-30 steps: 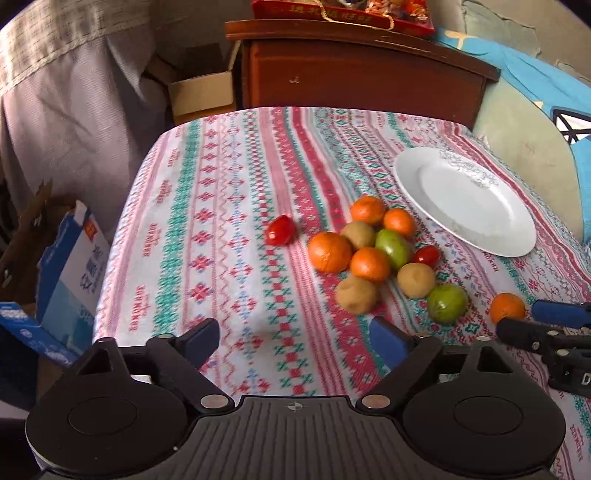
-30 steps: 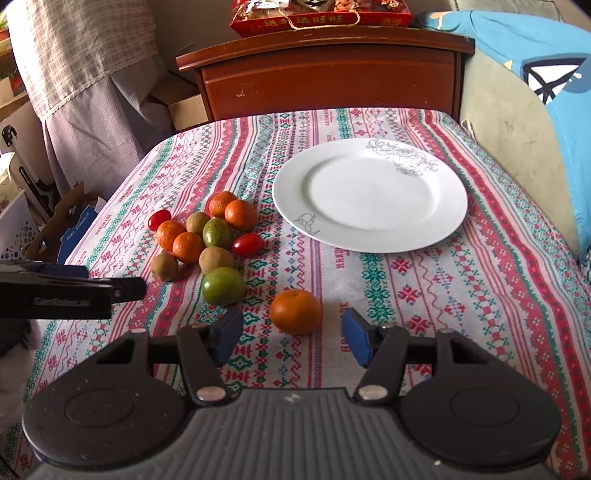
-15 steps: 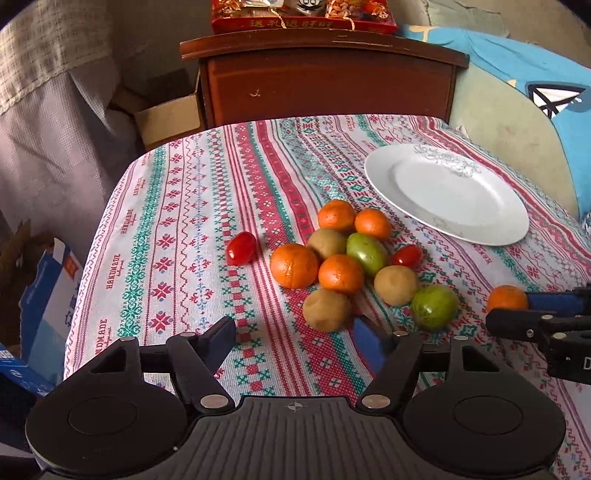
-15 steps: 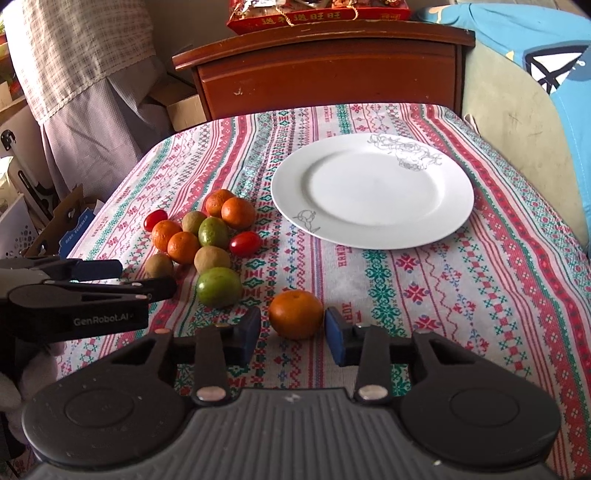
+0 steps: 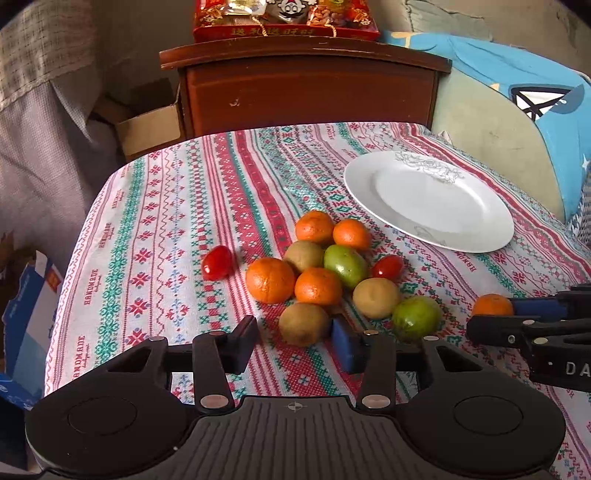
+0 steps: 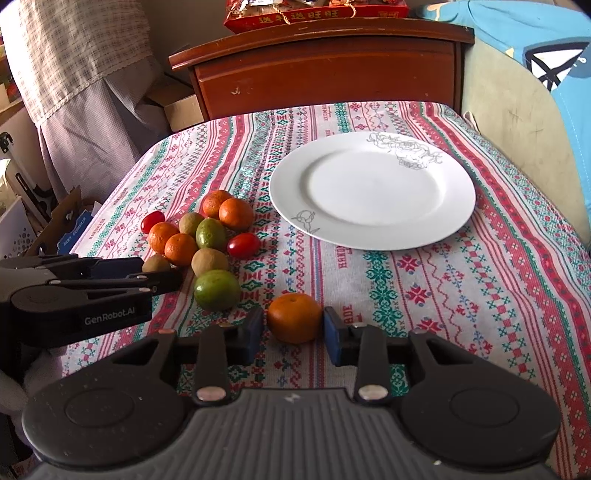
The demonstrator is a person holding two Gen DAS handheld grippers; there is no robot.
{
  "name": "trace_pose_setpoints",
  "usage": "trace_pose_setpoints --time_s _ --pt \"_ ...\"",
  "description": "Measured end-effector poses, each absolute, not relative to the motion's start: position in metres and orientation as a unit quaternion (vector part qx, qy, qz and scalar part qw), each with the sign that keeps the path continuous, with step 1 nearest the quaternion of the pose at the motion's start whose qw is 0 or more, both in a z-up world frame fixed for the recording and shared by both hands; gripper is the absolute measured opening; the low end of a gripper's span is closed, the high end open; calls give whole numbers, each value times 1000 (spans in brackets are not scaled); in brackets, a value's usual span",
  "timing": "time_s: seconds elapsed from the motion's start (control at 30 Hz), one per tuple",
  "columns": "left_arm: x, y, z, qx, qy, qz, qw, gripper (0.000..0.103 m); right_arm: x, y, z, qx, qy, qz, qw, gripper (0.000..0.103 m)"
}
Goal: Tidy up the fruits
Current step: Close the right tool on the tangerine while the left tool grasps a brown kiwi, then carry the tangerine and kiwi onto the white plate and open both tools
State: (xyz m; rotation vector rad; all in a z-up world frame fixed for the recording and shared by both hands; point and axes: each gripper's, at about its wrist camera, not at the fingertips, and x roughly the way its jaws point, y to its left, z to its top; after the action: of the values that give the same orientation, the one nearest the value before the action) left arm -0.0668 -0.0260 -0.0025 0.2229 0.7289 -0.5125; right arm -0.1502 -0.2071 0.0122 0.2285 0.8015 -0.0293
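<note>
Compared with half a second ago: right gripper [image 6: 293, 334] closer around the lone mandarin [image 6: 294, 318], fingers [image 6: 252, 334] narrowed so that the right pad touches the peel and the left pad sits just beside it, not yet fully clamped; left gripper [image 5: 293, 341] pushed forward to the near edge of the fruit cluster, fingers [image 5: 242, 341] apart, right pad touching or just beside the nearest kiwi [image 5: 303, 324], left pad well clear of it.

White plate [image 6: 454, 192] on the far right part of the desk [image 6: 480, 314], nothing on it, only a grey line drawing on the rim; desk covered by a striped red, green and white cloth.

Fruit all lying on the cloth, none on the plate: cluster left of the plate with four mandarins, among them the largest one [image 5: 270, 279], three brown kiwis, a green fruit [image 5: 345, 261] in the middle and a rounder green fruit [image 5: 416, 318] at the near right; one cherry tomato [image 5: 387, 266] at the cluster's right edge, another cherry tomato [image 5: 217, 262] apart on the left; lone mandarin near the front edge, apart from the cluster, between the right gripper's pads.

Beyond the desk a brown wooden cabinet [image 6: 325, 70] with a red gift box [image 6: 316, 14] on top; cardboard box [image 5: 151, 125] on the floor to the left.
</note>
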Motion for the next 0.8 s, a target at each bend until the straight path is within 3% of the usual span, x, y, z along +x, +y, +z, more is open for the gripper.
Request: trace_pose_setpoints --time_s 0.13,0.8 --pt "-71 -31 -3 118 345 -257 895 26 -149 -207 12 112 390 -14 914 32" --pt "-66 -59 36 41 306 -323 895 25 -137 -236 39 129 331 -58 933 31"
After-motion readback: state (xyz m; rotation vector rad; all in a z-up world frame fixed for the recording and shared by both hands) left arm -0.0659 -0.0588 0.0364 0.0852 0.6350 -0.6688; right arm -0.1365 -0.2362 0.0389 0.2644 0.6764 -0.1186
